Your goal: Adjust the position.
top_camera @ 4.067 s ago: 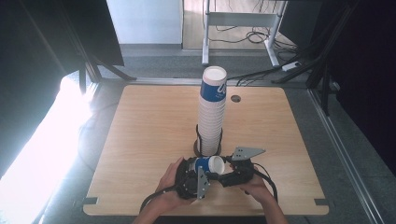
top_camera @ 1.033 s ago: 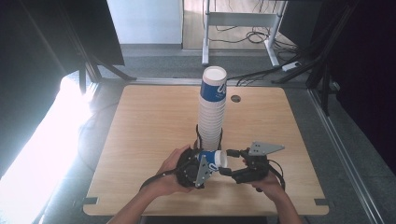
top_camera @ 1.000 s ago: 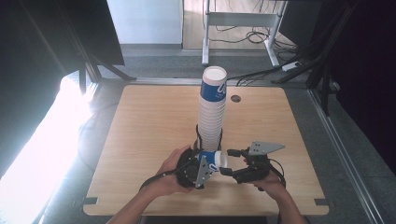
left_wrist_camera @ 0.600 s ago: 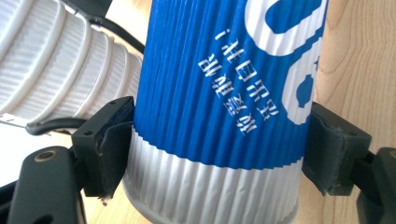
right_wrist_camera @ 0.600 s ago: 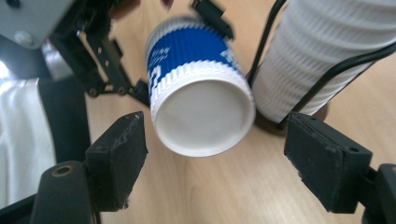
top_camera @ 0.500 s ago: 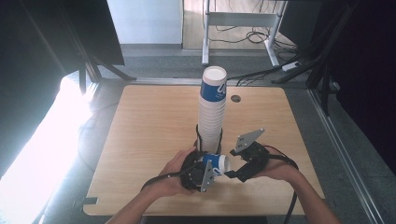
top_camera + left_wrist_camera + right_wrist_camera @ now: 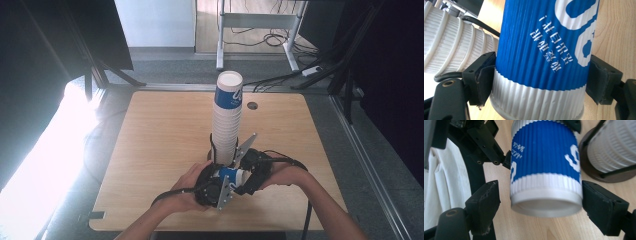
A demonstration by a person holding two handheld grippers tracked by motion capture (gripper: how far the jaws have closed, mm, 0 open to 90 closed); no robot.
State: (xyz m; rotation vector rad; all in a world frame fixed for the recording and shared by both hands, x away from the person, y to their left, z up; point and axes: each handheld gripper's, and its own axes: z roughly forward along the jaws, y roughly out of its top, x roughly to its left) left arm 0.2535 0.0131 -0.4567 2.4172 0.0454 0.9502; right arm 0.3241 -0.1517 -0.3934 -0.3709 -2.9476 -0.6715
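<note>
High view: we hold a blue cup [image 7: 231,175] near the table's [image 7: 150,150] front edge, before the cup stack [image 7: 226,120]. Left gripper view: left gripper [image 7: 539,82] clamps it steady. Right gripper view: right gripper [image 7: 540,207] gapes around its base, one pad touching.

We see the tall cup stack [image 7: 226,120] standing right behind both grippers, blocking that way; the table [image 7: 150,135] looks open, maybe, left and right.

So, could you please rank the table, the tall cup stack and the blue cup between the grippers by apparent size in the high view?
1. Table.
2. Tall cup stack.
3. Blue cup, lying on its side and partly hidden by the left gripper and right gripper.
</note>
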